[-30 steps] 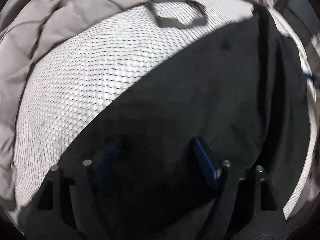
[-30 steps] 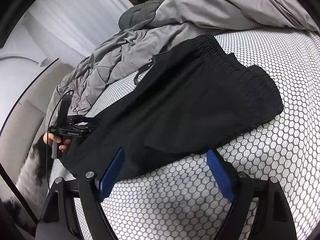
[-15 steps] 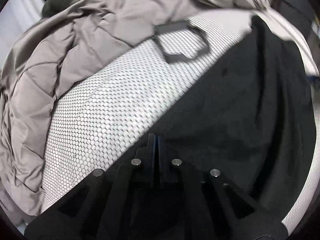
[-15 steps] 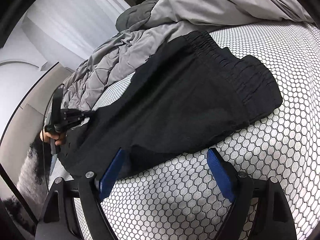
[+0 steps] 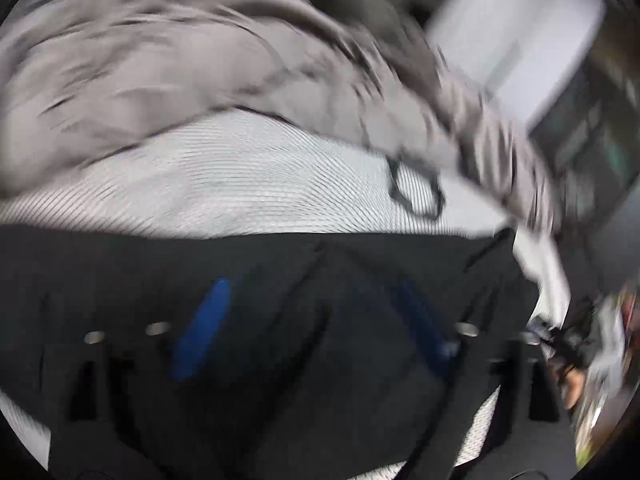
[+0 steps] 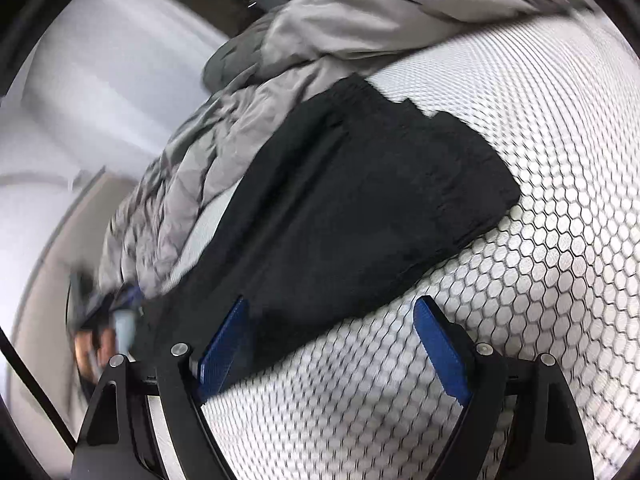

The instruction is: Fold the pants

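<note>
Spreading across nearly the whole working area, the white bed cover printed with black hexagons (image 6: pixel 540 208) carried everything else, and it lay bare to the right of and in front of the garment, so there was open room to lay a fold over on that side. Along the far and left edge a rumpled grey quilted duvet (image 6: pixel 360 28) was heaped, touching the garment's far side and leaving little free space there.

The black fabric pants (image 6: pixel 360 200) lay flat on the cover as a long strip, their long axis running diagonally in the right wrist view from the gathered waistband at the upper right down to the lower left.

The right gripper (image 6: pixel 332 344) hung over the pants' near long edge, its blue pads spread wide and holding nothing; one pad was over the black cloth, the other over bare cover. It looked the nearer of the two to the middle of that edge.

The left gripper (image 5: pixel 316 332), seen through heavy blur, was over the pants' lower-left end. Its jaws had just been opening and stood apart, with black cloth seen beyond and between them but not pinched.

A small dark strap loop (image 5: pixel 416 190) lay on the cover just beyond the pants.
</note>
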{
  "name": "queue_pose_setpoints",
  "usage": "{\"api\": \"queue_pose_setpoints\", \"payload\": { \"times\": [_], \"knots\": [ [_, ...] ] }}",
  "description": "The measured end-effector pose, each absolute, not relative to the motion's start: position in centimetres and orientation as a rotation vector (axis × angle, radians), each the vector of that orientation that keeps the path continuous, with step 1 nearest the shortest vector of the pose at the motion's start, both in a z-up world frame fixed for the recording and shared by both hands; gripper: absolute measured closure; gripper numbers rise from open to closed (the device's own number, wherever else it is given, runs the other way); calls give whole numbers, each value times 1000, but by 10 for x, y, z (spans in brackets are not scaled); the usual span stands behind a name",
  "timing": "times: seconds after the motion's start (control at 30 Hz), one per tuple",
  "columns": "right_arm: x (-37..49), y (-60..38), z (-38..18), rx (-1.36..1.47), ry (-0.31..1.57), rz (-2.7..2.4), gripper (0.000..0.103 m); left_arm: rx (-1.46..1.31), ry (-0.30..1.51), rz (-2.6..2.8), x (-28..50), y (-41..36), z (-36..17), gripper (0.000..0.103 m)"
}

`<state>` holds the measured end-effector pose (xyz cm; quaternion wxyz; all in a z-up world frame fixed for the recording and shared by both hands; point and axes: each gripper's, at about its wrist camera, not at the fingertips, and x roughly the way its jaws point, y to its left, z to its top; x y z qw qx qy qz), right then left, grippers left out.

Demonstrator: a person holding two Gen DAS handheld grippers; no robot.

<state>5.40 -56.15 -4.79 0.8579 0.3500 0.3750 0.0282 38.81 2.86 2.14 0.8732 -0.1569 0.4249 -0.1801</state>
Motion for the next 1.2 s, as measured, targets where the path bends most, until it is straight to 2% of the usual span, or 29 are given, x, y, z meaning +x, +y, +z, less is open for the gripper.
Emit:
{"api": "queue_pose_setpoints", "payload": {
  "times": [0.1, 0.13, 0.17, 0.2, 0.23, 0.27, 0.4, 0.47, 0.5, 0.57, 0.63, 0.77, 0.83, 0.87, 0.93, 0.97, 1.0, 1.1, 1.17, 1.2],
  "knots": [
    [68, -579, -61, 862, 728, 32, 18, -462, 891, -264, 329, 81, 10, 16],
    [72, -583, -63, 887, 714, 5, 28, -521, 898, -213, 309, 102, 2, 16],
    [75, -586, -64, 900, 701, -36, 55, -580, 902, -168, 292, 118, -7, 16],
    [78, -589, -63, 889, 698, -79, 68, -642, 901, -131, 274, 133, -17, 17],
    [79, -590, -61, 876, 704, -88, 78, -688, 903, -102, 264, 146, -29, 17],
    [79, -589, -56, 867, 707, -76, 83, -740, 905, -60, 252, 159, -38, 17],
    [48, -596, -20, 817, 577, -89, 83, -837, 890, 6, 225, 189, -63, 17],
    [45, -608, -21, 837, 592, -162, 67, -847, 891, 34, 227, 198, -73, 17],
    [47, -612, -28, 850, 637, -170, 52, -858, 894, 34, 230, 200, -78, 17],
    [48, -620, -49, 952, 722, -122, 52, -876, 901, 40, 239, 206, -85, 17],
    [32, -616, -53, 966, 697, -66, 51, -868, 879, 47, 246, 213, -86, 17],
    [20, -602, -51, 909, 717, -13, 42, -876, 855, 90, 272, 222, -91, 17],
    [18, -594, -50, 883, 715, 13, 36, -877, 838, 118, 291, 226, -90, 24],
    [21, -592, -52, 869, 720, 15, 34, -882, 835, 138, 298, 229, -90, 33],
    [33, -583, -56, 856, 745, 2, 33, -912, 827, 193, 306, 239, -92, 61],
    [37, -582, -57, 856, 748, -3, 33, -916, 826, 209, 308, 244, -94, 90],
    [43, -582, -59, 856, 748, -8, 33, -895, 836, 211, 311, 248, -95, 98],
    [54, -590, -62, 864, 730, -24, 36, -868, 809, 192, 304, 252, -90, 101],
    [60, -597, -67, 881, 727, -73, 73, -824, 784, 202, 294, 251, -81, 102],
    [64, -599, -70, 894, 733, -83, 77, -805, 770, 203, 287, 251, -74, 102]
  ]
}}
